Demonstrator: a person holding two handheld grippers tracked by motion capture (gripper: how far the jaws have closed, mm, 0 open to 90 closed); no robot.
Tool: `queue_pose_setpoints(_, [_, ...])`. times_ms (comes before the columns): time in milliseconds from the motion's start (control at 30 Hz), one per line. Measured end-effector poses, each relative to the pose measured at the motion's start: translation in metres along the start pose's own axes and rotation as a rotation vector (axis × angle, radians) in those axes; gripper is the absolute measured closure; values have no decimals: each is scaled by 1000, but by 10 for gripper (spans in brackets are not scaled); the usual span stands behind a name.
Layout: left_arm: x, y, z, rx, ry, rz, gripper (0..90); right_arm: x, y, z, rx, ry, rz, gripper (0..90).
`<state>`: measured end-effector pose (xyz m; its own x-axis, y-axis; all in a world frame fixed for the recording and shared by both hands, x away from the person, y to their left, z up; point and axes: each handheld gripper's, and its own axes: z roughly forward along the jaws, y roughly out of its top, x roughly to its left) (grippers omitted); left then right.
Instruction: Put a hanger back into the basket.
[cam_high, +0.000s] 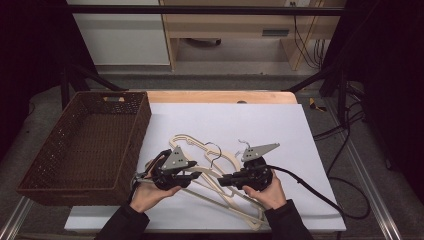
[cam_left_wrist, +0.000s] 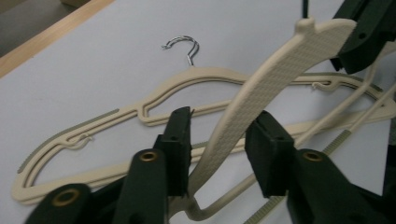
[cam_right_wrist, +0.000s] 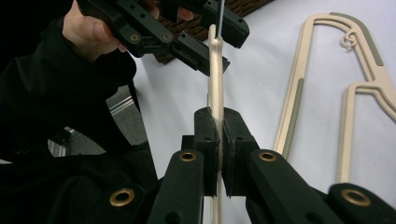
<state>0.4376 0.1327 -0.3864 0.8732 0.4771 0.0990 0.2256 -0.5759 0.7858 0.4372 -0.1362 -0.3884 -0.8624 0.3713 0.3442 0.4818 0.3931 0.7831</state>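
The held hanger (cam_right_wrist: 215, 100), lifted just above the white sheet (cam_high: 280, 125) at the near middle, runs left to right between the two tools. The right gripper (cam_right_wrist: 219, 140) is clamped tight on its beige bar. The left gripper (cam_left_wrist: 219, 140) stands parted around the bar's other end, while more hangers (cam_left_wrist: 140, 109) lie flat just beyond and a wicker basket (cam_high: 82, 145) sits left.

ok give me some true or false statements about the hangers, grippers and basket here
1. The right gripper is shut on a hanger. True.
2. The left gripper is clamped tight on that hanger. False: its jaws stand open around it.
3. The basket holds a hanger. False: nothing shows inside it.
4. Another hanger lies flat on the white sheet. True.
5. The basket sits at the table's right. False: it is at the left.
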Motion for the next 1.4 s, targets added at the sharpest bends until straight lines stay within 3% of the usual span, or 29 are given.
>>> queue_pose_setpoints(167, [-4, 0, -1, 33, 4, 46, 674, 0, 0, 0, -2, -10, -9, 859])
queue_pose_setpoints(267, [-7, 1, -2, 49, 3, 57, 723, 0, 0, -1, -17, -57, -35, 817])
queue_pose_setpoints(400, [-10, 1, -1, 61, -32, 40, 775, 2, 0, -4, -57, -133, -61, 712])
queue_pose_setpoints(600, [-12, 1, -2, 64, -102, 22, 823, 3, 0, -5, -94, -197, -93, 566])
queue_pose_setpoints(700, [-15, 2, -3, 39, -131, 6, 848, 4, 0, -7, -110, -232, -103, 490])
queue_pose_setpoints(733, [-14, 2, -4, 46, -135, 17, 861, 4, 0, -9, -120, -252, -111, 457])
queue_pose_setpoints(767, [-16, 3, -5, 26, -107, -9, 864, 5, 0, -11, -132, -263, -115, 439])
queue_pose_setpoints(933, [-12, 1, -12, -14, -88, -66, 865, 8, 0, -32, -218, -308, -115, 356])
queue_pose_setpoints(1033, [-10, 2, -18, -25, -47, -81, 865, 7, -2, -42, -258, -351, -106, 266])
queue_pose_setpoints(1167, [-7, 3, -28, -60, -17, -112, 865, -1, -11, -52, -261, -425, -70, 185])
queue_pose_setpoints(1400, [-2, 10, -56, -118, 45, -145, 865, -9, -28, -65, -285, -478, -21, 112])
